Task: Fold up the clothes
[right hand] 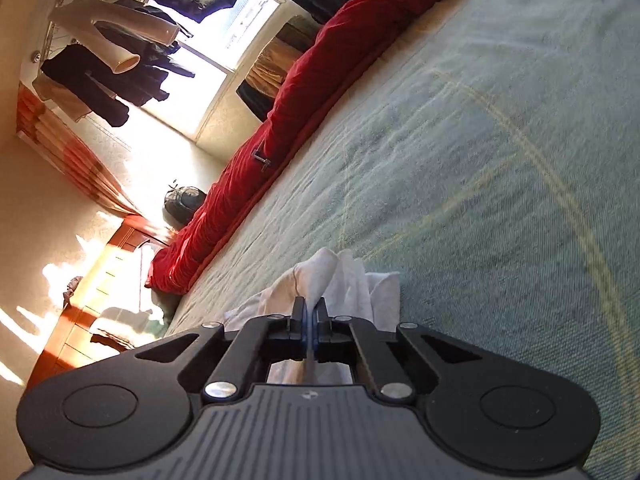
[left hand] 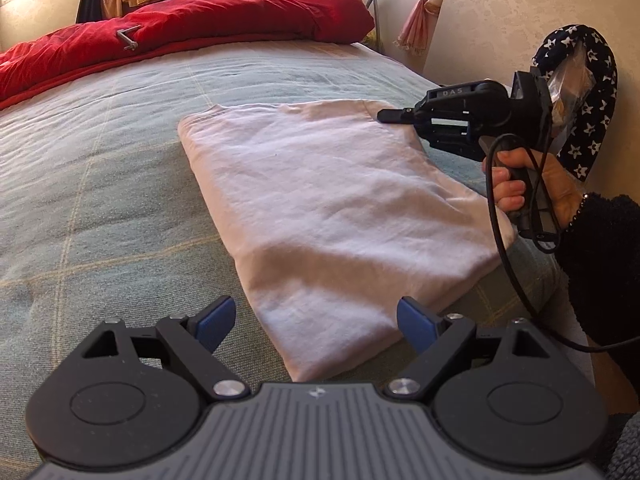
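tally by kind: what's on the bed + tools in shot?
White garment: 1
Red duvet: 1
Metal clamp on the duvet: 1
Tools: 2, left tool open, right tool shut on the garment
Total: 5

Raised letters "DAS" — first letter unsure — on the black body of the right gripper (left hand: 394,116), seen from the left wrist. Small emblem on each gripper's grey ribbed housing — unreadable.

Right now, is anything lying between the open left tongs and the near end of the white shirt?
Nothing visible. The left tongs hang open over the white shirt's near end; only bedspread surrounds it.
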{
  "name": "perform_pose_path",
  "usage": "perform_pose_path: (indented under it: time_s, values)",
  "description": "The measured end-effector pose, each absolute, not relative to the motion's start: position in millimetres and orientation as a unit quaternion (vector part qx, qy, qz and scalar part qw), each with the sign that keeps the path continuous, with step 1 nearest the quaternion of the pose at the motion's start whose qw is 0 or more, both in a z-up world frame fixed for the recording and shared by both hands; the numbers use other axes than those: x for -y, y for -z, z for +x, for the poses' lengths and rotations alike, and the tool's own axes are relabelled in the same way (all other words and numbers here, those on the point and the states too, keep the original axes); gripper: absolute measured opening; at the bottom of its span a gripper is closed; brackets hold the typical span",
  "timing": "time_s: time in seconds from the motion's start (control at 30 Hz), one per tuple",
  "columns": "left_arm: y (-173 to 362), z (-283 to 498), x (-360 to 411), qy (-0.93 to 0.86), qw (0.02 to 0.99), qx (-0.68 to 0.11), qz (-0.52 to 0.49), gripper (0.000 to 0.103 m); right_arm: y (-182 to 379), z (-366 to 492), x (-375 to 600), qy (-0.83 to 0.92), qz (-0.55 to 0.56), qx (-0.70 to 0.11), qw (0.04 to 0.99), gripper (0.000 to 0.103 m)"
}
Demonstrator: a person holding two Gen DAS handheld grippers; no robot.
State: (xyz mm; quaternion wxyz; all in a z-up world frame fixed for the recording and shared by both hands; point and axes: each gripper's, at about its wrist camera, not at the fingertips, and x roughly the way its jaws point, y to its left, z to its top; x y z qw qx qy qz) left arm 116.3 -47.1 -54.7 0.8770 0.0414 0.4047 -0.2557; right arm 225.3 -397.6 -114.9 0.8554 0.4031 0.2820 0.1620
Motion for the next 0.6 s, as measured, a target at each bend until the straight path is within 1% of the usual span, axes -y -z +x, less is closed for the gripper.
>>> perform_pose_path:
  time_s: [0.13,0.2,0.3,0.33,0.4,0.47,0.5,0.53,0.6]
  values:
    - [54,117,48,0.262,0.877,-0.400,0.038,0.088,94,239,390,-0.146,0.345,-0.309,0.874,0.003]
    - [55,116,48,0.263,0.877,-0.401,0.039,0.088,98,239,383,-0.130,0.304,-0.338,0.881,0.003]
    - [54,115,45,0.258,0.878,-0.401,0.042,0.088,103,229,387,-0.117,0.298,-0.347,0.882,0.003]
    - [53,115,43,0.257,0.879,-0.399,0.042,0.088,97,223,388,-0.108,0.290,-0.342,0.887,0.008]
    - [51,115,40,0.255,0.882,-0.395,0.037,0.088,80,208,388,-0.096,0.270,-0.324,0.902,0.010]
    - [50,115,38,0.253,0.883,-0.393,0.035,0.088,64,197,385,-0.125,0.265,-0.310,0.904,0.010]
    - [50,116,38,0.251,0.884,-0.392,0.036,0.088,57,193,379,-0.141,0.255,-0.311,0.905,0.015]
    - [50,116,38,0.249,0.885,-0.392,0.037,0.088,53,190,372,-0.152,0.242,-0.314,0.905,0.024]
    - [50,114,38,0.248,0.885,-0.392,0.038,0.088,50,186,350,-0.177,0.203,-0.333,0.904,0.033]
